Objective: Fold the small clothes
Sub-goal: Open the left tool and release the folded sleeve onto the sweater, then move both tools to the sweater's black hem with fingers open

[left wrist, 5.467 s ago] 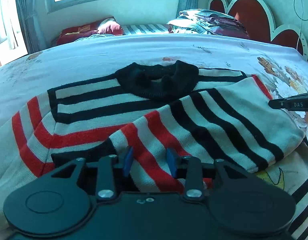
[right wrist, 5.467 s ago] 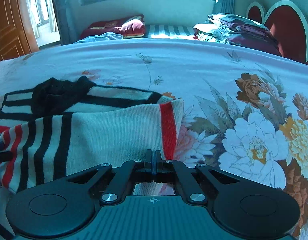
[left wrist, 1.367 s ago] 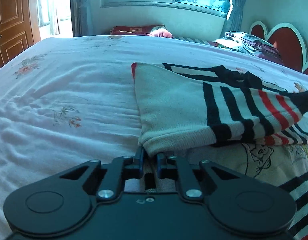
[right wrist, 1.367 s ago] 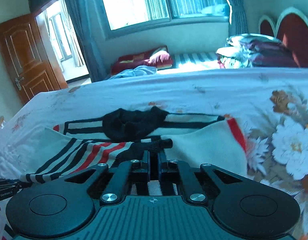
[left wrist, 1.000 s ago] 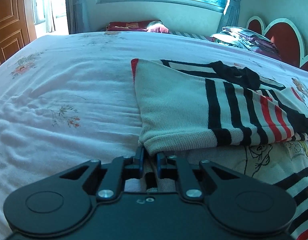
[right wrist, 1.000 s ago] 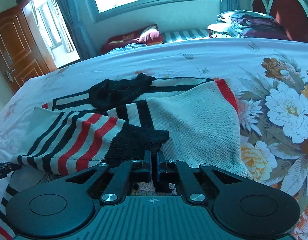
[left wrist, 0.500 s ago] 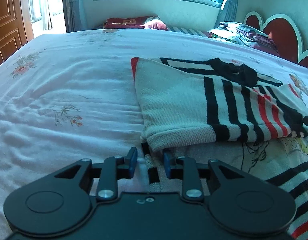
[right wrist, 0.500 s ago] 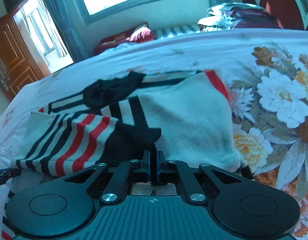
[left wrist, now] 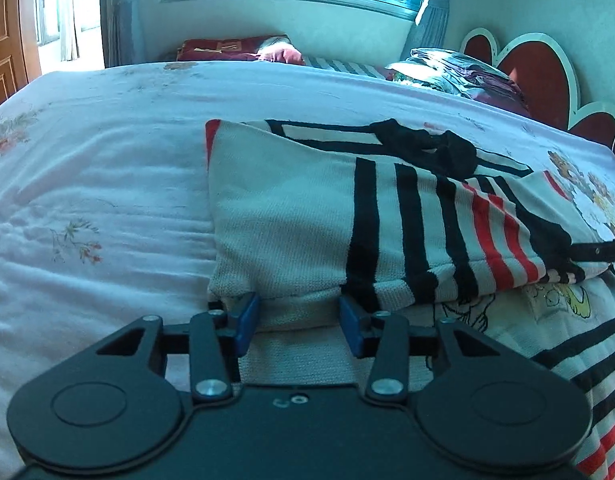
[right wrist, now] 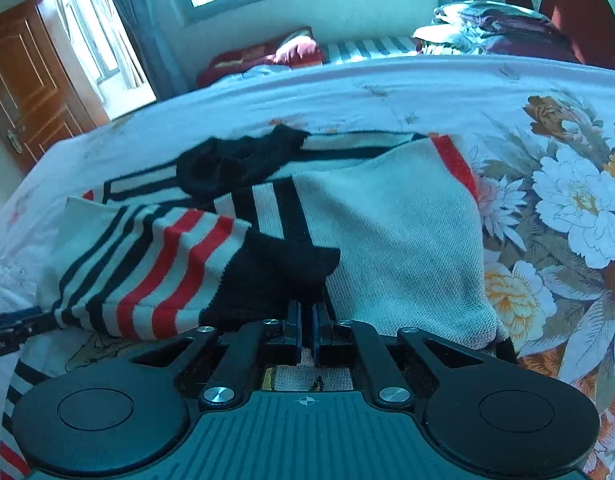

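Observation:
A white knit sweater [left wrist: 291, 232] with black and red stripes and a black collar [left wrist: 427, 148] lies flat on the bed, both sleeves folded across its body. My left gripper [left wrist: 299, 312] sits at the sweater's near left fold. Its jaws are opening, and the knit edge lies between the blue pads [left wrist: 247, 316] without being pressed. My right gripper [right wrist: 305, 320] is shut on the black cuff [right wrist: 283, 276] of the striped sleeve, which rests low on the body. The right gripper's fingers [left wrist: 599, 250] show at that cuff in the left wrist view.
The bed carries a pale sheet [left wrist: 87, 200] on the left and a flowered spread [right wrist: 567, 200] on the right. Folded bedding [left wrist: 459, 72] is stacked by the red heart headboard [left wrist: 547, 72]. A wooden door [right wrist: 23, 92] stands far left. The sweater's cartoon-printed lower body [left wrist: 547, 304] extends toward me.
The left jaws have let go of the sweater's folded edge and spread apart. The right gripper has brought the striped sleeve down across the body, still shut on the cuff.

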Available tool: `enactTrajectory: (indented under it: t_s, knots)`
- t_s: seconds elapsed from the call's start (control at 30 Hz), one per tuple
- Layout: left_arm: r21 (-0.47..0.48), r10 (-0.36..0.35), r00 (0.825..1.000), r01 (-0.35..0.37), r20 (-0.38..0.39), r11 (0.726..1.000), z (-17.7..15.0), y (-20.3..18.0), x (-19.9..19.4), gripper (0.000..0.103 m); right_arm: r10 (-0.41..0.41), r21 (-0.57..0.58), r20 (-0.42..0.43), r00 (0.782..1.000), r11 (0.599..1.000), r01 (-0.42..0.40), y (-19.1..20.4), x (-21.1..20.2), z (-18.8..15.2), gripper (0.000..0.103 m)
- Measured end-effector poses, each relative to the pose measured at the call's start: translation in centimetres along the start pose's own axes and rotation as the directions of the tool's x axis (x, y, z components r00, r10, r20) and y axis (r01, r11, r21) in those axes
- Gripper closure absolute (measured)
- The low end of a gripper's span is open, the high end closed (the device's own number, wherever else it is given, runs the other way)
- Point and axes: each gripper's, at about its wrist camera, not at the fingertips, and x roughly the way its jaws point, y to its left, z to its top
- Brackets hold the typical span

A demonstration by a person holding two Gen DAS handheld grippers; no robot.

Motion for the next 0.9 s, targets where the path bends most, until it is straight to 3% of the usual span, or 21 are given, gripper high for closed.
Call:
enactTrajectory:
  t_s: [0.13,0.2,0.27,0.3,0.33,0.37,0.43,0.47,0.6,0.7,0.73,0.8,0.9]
  knots:
    - [-0.002,-0.003,1.000,0.003,0.027,1.000,-0.2,0.0,-0.4,0.060,0.033,0.061,-0.029,0.999,0.998,-0.032,-0.9,1.0,0.2,0.091]
    - [-0.010,-0.005,0.999,0.005,0.036,1.000,-0.3,0.1,-0.5,0.060,0.051,0.080,-0.029,0.998,0.996,-0.049,-1.0,1.4,0.0,0.082]
    - [-0.009,-0.004,0.999,0.005,0.043,1.000,-0.3,0.1,-0.6,0.059,0.074,0.088,-0.017,0.997,0.993,-0.073,-0.8,1.3,0.0,0.064]
    - [-0.004,-0.005,0.999,0.005,0.042,1.000,-0.3,0.0,-0.6,0.058,0.081,0.089,-0.011,0.997,0.993,-0.079,-0.7,1.2,-0.1,0.063]
    - [0.005,-0.001,0.999,0.001,0.037,1.000,-0.4,-0.1,-0.5,0.058,0.077,0.084,-0.013,0.997,0.994,-0.076,-0.5,1.2,-0.2,0.063]
    - [0.016,0.006,1.000,-0.006,0.030,1.000,-0.4,-0.3,-0.4,0.060,0.072,0.076,-0.015,0.997,0.995,-0.070,-0.3,1.4,-0.3,0.069]
    - [0.031,0.031,0.999,-0.032,0.039,0.999,-0.3,-0.5,-0.5,0.069,0.061,0.069,-0.028,0.998,0.996,-0.059,-0.2,1.4,-0.3,0.092]
    - [0.027,0.035,0.998,-0.036,0.051,0.999,-0.3,-0.4,-0.9,0.077,0.069,0.069,-0.021,0.997,0.995,-0.067,-0.2,1.0,-0.3,0.093]
    - [0.049,0.042,0.999,-0.042,0.014,0.998,-0.6,0.0,0.1,0.078,0.029,0.000,-0.040,0.999,1.000,-0.029,0.7,0.6,-1.1,0.093]
    - [0.071,0.031,0.999,-0.030,-0.011,0.997,0.3,0.0,-0.1,0.079,0.006,0.017,-0.025,1.000,1.000,-0.005,0.8,0.7,-0.4,0.093]
    - [0.069,0.014,1.000,-0.014,0.000,0.998,0.8,0.2,-0.4,0.079,-0.009,0.023,0.020,1.000,1.000,0.008,0.8,0.1,0.1,0.090]
    - [0.091,0.008,0.998,-0.013,0.058,0.996,2.2,0.5,-0.7,0.060,-0.014,0.027,0.075,0.997,1.000,0.012,0.7,-0.5,1.5,0.089]
    - [0.121,0.007,0.996,-0.017,0.085,0.993,5.6,1.1,1.2,0.055,-0.029,0.021,0.072,0.997,0.999,0.028,0.7,0.5,3.4,0.089]
